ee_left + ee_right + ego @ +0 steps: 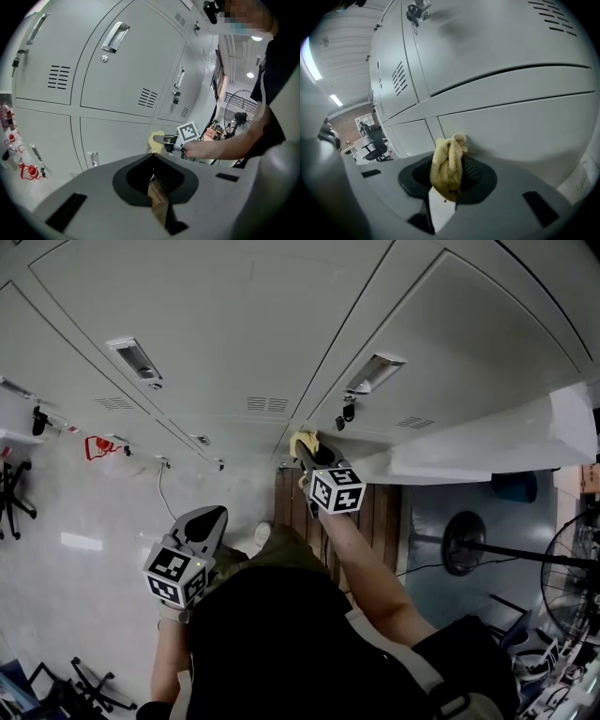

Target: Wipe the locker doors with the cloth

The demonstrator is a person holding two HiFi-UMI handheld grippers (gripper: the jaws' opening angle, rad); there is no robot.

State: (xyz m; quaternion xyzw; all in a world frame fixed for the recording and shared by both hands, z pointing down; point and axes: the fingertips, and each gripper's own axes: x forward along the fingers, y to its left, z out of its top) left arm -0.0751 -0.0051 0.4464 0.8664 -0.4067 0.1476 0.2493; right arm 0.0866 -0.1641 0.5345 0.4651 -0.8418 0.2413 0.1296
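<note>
The right gripper (310, 452) is pinching a bunched yellow cloth (447, 165) between its jaws and pressing it against a lower door of the grey lockers (234, 324), below a seam between doors. The left gripper (157, 185) is hovering at the near left, apart from the lockers, with its jaws closed together on nothing. The doors are showing smooth painted metal with vents (267, 404) and handles (134, 358). A pale glossy floor (84, 549) is spreading out at left, a fan (463, 542) is standing at right, and office chairs (375, 140) are sitting far off.
</note>
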